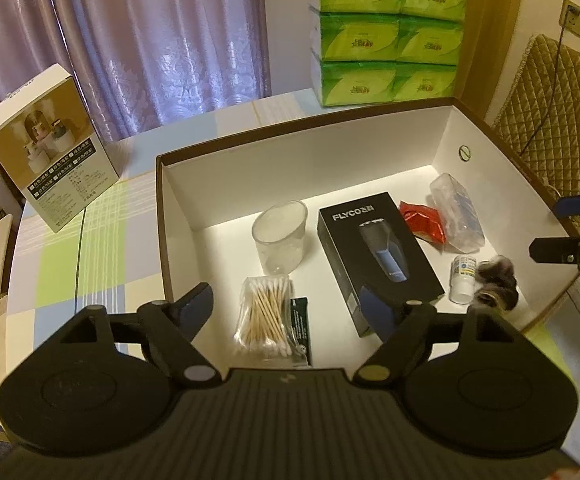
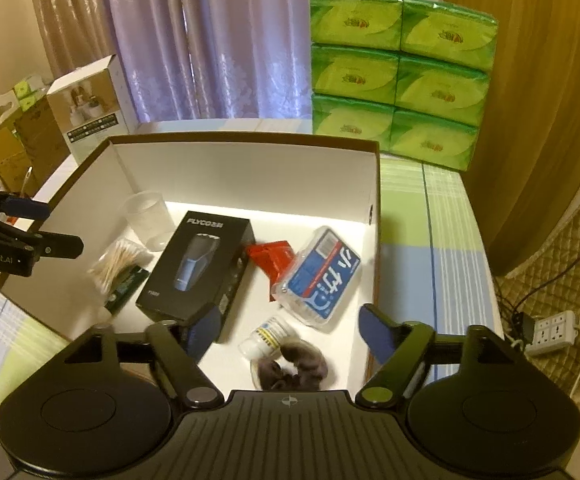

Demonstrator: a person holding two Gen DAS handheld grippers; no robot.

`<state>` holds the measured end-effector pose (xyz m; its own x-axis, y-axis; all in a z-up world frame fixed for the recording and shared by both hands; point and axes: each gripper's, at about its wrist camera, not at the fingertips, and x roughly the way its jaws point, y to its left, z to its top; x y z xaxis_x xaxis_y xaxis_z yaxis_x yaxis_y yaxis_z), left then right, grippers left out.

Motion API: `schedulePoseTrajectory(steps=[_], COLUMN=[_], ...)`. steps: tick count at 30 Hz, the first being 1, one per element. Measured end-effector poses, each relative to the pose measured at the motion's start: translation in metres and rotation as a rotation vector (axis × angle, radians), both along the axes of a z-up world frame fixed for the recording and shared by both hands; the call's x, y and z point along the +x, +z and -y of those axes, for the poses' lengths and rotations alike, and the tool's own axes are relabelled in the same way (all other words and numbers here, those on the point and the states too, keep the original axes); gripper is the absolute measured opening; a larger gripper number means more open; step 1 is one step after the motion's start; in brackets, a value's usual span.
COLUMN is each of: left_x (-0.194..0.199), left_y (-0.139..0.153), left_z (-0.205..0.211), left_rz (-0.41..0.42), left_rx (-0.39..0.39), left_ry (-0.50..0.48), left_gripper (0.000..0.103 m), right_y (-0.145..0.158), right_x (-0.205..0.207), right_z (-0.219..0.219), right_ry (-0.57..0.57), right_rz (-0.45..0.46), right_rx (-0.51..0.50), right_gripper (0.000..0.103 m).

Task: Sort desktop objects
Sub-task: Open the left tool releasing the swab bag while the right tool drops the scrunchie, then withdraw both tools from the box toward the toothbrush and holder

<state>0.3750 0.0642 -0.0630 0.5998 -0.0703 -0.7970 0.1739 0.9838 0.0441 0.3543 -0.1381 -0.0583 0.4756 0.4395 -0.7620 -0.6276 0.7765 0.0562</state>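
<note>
left wrist view: checked tablecloth [image 1: 90, 240] before lilac curtains [image 1: 150, 40].

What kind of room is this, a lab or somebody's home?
Most likely a home. Purple curtains hang behind a table with a checked cloth, packs of green tissues are stacked on it, and a quilted chair back stands nearby.

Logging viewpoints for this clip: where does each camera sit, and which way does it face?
Left wrist: on the left gripper, above the box's near left part, looking down at swabs and shaver box; right gripper at the right edge.
Right wrist: on the right gripper, over the near right part, above bottle and scrunchie; left gripper at left.
Shared: box, contents, tissue packs, curtain.
</note>
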Motion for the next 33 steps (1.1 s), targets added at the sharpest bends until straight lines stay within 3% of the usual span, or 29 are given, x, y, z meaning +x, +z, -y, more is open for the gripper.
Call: schedulePoseTrajectory(steps=[9,22,33], left_x=[-0.008,-0.03,-0.054], left_y=[0.008,0.023,0.039], left_z=[0.002,0.002,-0.001], left_rz=[-0.014,-0.01,0.004], left_rx=[-0.008,-0.003,0.004], left_ry=[-0.004,0.02,0.045], left_gripper=[0.091,0.099,0.099], right_y=[0.011,0.019,0.035], right_x=[-0.01,-0.025,-0.044], right_z=[-0.006,-0.012,-0.01], right_ry=[-0.006,-0.037,-0.043], right_rz=[0.003,-0.011,0.005], right_rx=[0.021,0.001,0.038], right_gripper=[0.101,0.101,0.101])
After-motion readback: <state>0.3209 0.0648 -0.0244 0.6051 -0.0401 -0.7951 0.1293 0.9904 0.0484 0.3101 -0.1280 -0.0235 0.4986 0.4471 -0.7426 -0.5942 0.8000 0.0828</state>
